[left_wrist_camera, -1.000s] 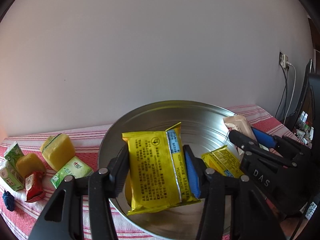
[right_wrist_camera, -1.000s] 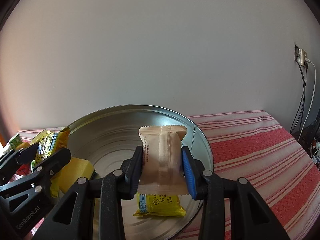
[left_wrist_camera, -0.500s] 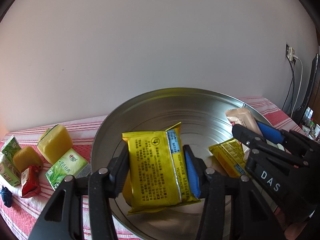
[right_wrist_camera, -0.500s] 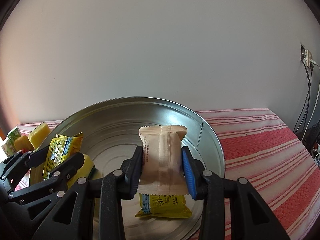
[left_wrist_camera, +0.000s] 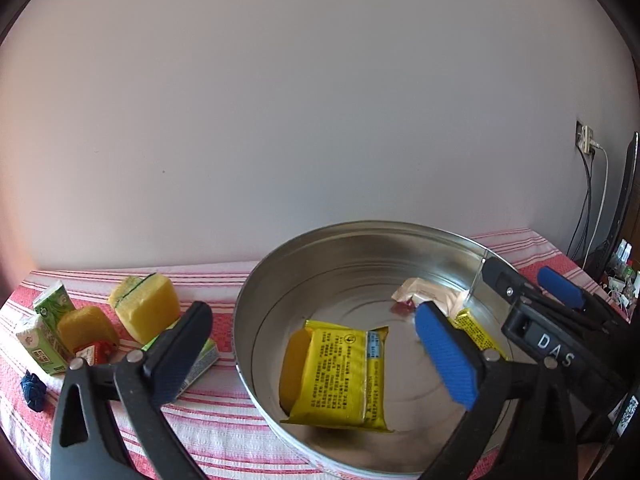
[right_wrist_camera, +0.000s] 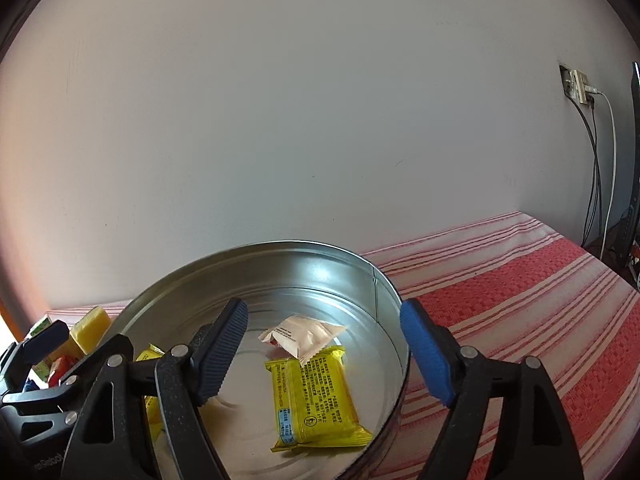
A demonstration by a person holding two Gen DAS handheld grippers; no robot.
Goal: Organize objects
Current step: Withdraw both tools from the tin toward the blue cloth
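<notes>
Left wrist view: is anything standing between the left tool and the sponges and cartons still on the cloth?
Nothing visible does. The left tool is open and empty; its jaws have just been opening, dropping the yellow packet into the metal tray. The yellow sponge and cartons lie unobstructed beside the tray.

In the one metal pan [left_wrist_camera: 256, 320] lie two yellow packets [left_wrist_camera: 340, 380] and one beige packet [left_wrist_camera: 432, 294]. At the left of the frame: two yellow sponges [left_wrist_camera: 146, 306], two green cartons [left_wrist_camera: 54, 306], one red packet [left_wrist_camera: 94, 352].

Plain pale wall [right_wrist_camera: 320, 100], wall socket [right_wrist_camera: 576, 88] with cables, red striped tablecloth [right_wrist_camera: 520, 280]
</notes>
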